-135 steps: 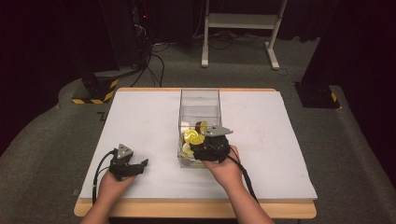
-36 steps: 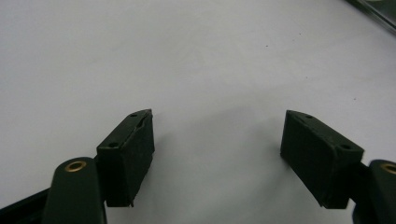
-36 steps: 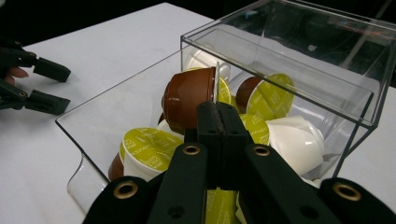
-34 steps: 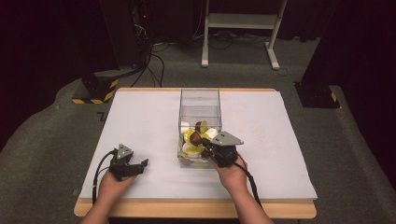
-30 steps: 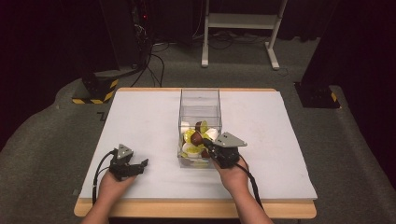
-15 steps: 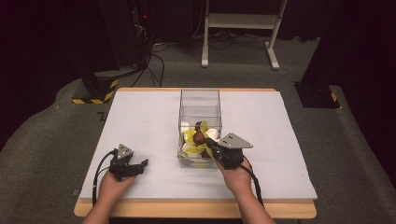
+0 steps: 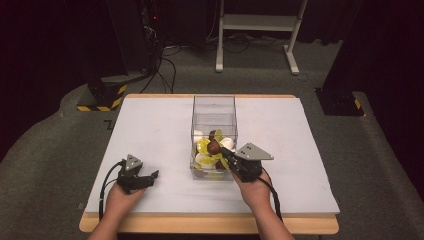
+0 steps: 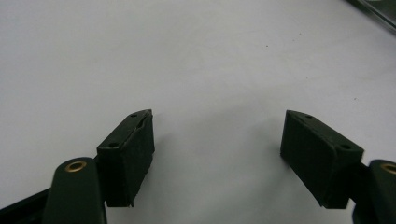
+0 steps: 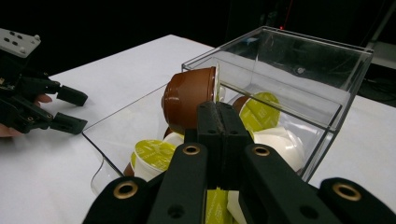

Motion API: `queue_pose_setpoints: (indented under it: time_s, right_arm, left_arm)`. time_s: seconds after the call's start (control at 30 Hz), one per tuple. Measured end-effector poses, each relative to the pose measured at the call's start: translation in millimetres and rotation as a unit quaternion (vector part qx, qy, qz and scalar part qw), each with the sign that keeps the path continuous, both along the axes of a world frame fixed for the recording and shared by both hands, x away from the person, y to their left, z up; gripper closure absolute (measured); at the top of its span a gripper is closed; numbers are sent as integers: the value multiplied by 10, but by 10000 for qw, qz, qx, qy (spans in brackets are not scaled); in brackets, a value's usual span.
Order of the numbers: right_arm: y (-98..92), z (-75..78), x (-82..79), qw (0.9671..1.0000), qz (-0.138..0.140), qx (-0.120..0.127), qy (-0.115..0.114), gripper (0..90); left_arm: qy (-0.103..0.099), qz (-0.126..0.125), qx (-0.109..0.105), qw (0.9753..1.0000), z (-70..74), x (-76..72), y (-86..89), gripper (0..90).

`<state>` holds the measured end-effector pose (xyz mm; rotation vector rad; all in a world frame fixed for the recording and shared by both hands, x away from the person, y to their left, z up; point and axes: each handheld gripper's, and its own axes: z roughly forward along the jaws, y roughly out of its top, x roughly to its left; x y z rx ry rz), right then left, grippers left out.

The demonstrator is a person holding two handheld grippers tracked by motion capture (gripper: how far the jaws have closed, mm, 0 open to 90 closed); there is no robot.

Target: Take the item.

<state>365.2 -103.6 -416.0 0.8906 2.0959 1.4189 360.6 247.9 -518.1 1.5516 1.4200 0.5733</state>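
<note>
Dim room, one lit table.
A white-topped, wood-edged table (image 7: 150, 130) stands on grey carpet floor (image 7: 50, 150); beyond it, a white metal stand (image 7: 260, 22), black cables (image 7: 165, 55), yellow-and-black striped bases (image 7: 100, 97), and dark walls.

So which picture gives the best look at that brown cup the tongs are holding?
The right gripper view: the brown cup looms large, pinched at its rim. In the high view it is a small brown blob above the clear box.
</note>
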Motion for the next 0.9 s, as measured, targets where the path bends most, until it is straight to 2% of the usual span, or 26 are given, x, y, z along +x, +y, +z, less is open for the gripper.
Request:
queue_pose_setpoints:
  time_s: [0.53,0.9]
  right_arm:
    - [-58,136,-37,9996,-73,115,-233,900]
    - [-165,217,-65,9990,-188,207,-353,900]
  left_arm:
    - [4,-2,0,10000,0,-2,4,262]
    - [2,1,-4,10000,0,-2,3,262]
